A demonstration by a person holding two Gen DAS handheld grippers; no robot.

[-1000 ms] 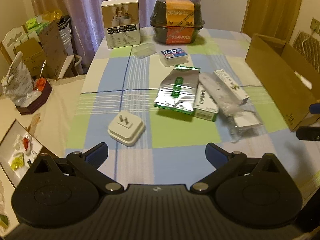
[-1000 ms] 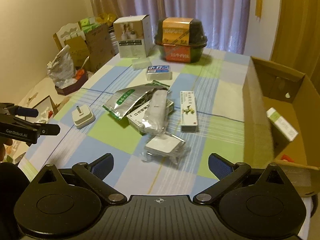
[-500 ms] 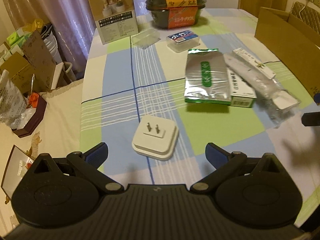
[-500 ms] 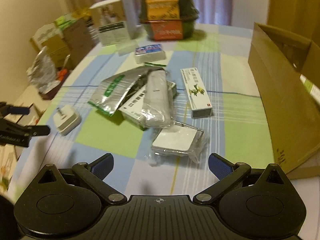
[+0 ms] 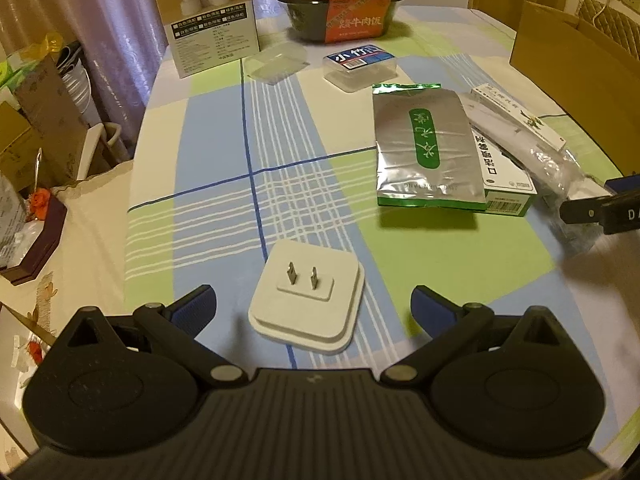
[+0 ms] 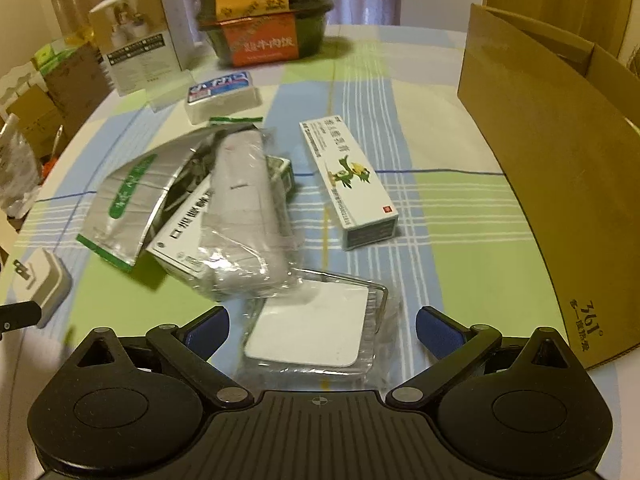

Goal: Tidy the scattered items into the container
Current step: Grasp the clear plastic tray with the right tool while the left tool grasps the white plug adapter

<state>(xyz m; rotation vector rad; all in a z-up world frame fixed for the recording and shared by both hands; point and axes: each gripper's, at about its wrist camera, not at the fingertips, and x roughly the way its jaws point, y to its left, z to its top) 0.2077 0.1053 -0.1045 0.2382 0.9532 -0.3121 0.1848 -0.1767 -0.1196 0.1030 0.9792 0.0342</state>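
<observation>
A round table covered with a blue, green and cream checked cloth [image 5: 208, 168] carries the scattered items. At its right edge stands the open brown cardboard box [image 6: 560, 184]. Near the middle, a silver foil pouch with a green label [image 5: 426, 148] leans on other packets. The left gripper [image 5: 313, 305] is spread wide around a white square plug adapter [image 5: 308, 300] lying prongs-up. The right gripper [image 6: 322, 330], equally wide, flanks a flat white pad in clear plastic wrap [image 6: 310, 330].

Plug adapter [image 5: 307, 292] between the left tool's [image 5: 313, 307] fingers, foil pouch [image 5: 426, 148] beyond it to the right overlapping a carton [image 5: 506, 182], cardboard box [image 6: 560, 168] at the surface's [image 5: 208, 152] right edge, wrapped pad [image 6: 312, 330] between the right tool's [image 6: 322, 330] fingers.
</observation>
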